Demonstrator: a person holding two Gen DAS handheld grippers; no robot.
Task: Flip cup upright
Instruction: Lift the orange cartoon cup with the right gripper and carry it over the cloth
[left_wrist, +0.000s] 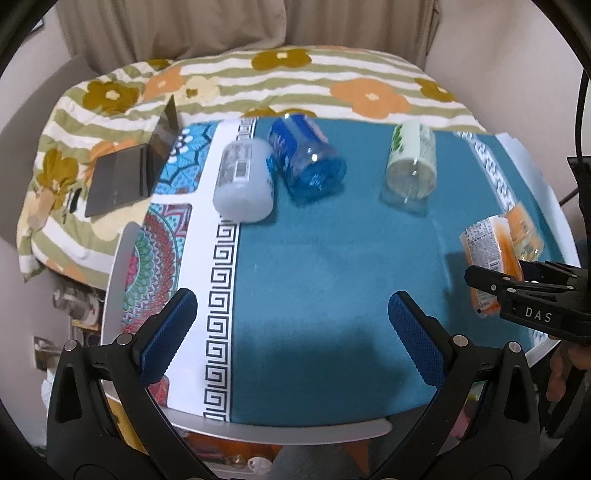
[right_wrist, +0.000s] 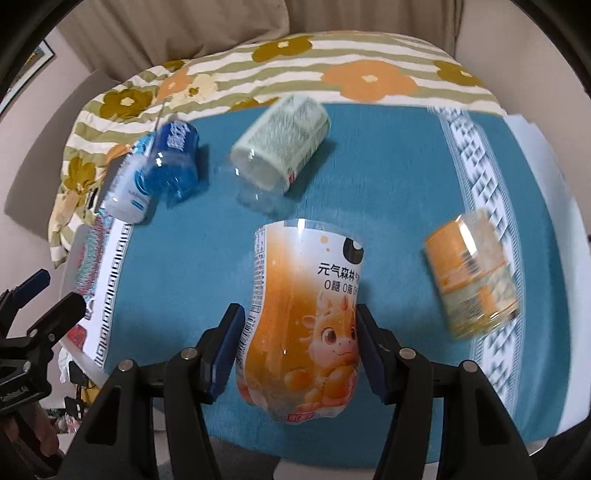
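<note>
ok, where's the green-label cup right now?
The green-label cup lies on its side at the far middle of the teal cloth, right of the blue cup and beyond the orange dragon cup held in the right gripper.

Motion-blurred second orange cup (right_wrist: 471, 277)

Lighting is even, moderately bright indoor light. Both views show strong fisheye curvature with dark vignetted corners. The right wrist view carries motion blur, heaviest on the far orange cup (right_wrist: 471, 275). Soft shadows fall on the blue cloth (left_wrist: 332, 258) beneath each cup
</note>
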